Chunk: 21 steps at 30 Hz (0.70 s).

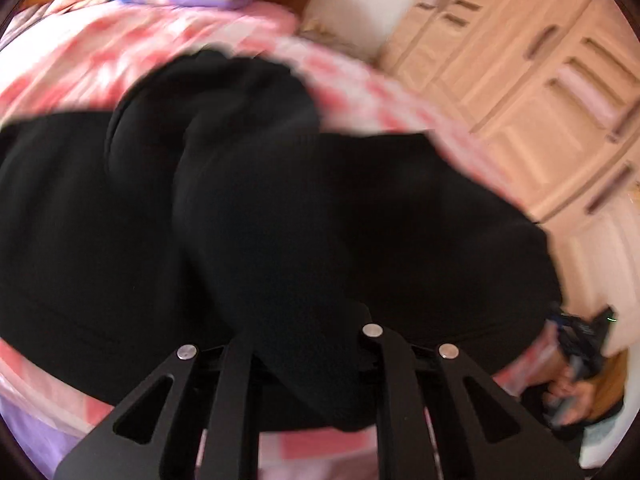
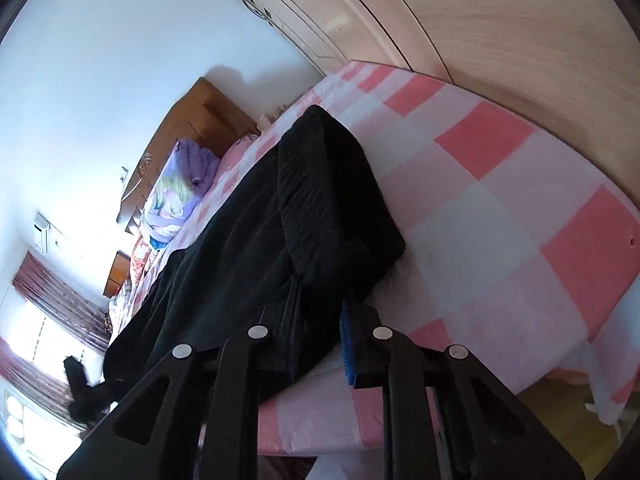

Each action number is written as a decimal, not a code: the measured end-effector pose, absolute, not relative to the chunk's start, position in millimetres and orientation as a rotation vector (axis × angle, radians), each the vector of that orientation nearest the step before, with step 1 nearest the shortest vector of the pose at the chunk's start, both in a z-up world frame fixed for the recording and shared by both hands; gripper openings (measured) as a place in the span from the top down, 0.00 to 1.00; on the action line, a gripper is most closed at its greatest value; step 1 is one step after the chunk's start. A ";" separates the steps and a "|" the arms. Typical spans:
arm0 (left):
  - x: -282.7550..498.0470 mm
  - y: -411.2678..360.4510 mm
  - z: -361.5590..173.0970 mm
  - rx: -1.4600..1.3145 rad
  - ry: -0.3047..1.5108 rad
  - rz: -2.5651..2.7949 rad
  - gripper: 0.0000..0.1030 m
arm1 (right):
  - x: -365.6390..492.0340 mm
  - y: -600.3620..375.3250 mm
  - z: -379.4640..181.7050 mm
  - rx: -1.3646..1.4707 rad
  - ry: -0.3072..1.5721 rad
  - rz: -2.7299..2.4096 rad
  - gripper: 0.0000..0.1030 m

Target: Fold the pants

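- Black pants lie lengthwise on the pink-checked bed, one end folded back over itself.
- Left tongs pinch the cloth, which fills that blurred view.
- Right tongs hold the pants edge.
- Only the right view shows the purple pillow clearly, with the wooden headboard; the left shows the wardrobe.

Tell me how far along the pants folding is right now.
About midway, it seems. Done: one end of the black pants is already doubled over on the pink checked bed. In hand: the left hand-held gripper has black fabric between its fingers, and the right hand-held gripper appears to grip the near edge. Left: the long stretch toward the purple pillow is unfolded.
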State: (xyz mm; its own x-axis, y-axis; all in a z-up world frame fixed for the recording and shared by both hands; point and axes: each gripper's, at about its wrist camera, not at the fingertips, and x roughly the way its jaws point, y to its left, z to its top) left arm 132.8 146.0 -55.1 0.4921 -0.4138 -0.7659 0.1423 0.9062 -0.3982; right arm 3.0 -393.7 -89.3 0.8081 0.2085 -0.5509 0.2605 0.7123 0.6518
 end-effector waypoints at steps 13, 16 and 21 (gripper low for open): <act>127.8 149.7 -58.8 -0.291 1.000 -0.306 0.88 | 10.1 -384.7 -88.4 0.712 0.666 -0.049 0.83; 123.8 155.2 -59.5 -0.315 0.976 -0.314 0.87 | 9.4 -384.4 -81.7 0.706 0.668 -0.046 0.83; 117.2 153.1 -38.4 -0.299 0.918 -0.303 0.87 | 6.6 -383.1 -72.9 0.716 0.651 -0.034 0.83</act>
State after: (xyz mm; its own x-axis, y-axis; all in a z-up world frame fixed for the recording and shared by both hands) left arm 117.2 153.1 -38.4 0.5715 -0.3798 -0.7274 0.1282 0.9169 -0.3780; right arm 6.6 -383.1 -72.9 0.8034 0.1864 -0.5655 0.2444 0.7628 0.5987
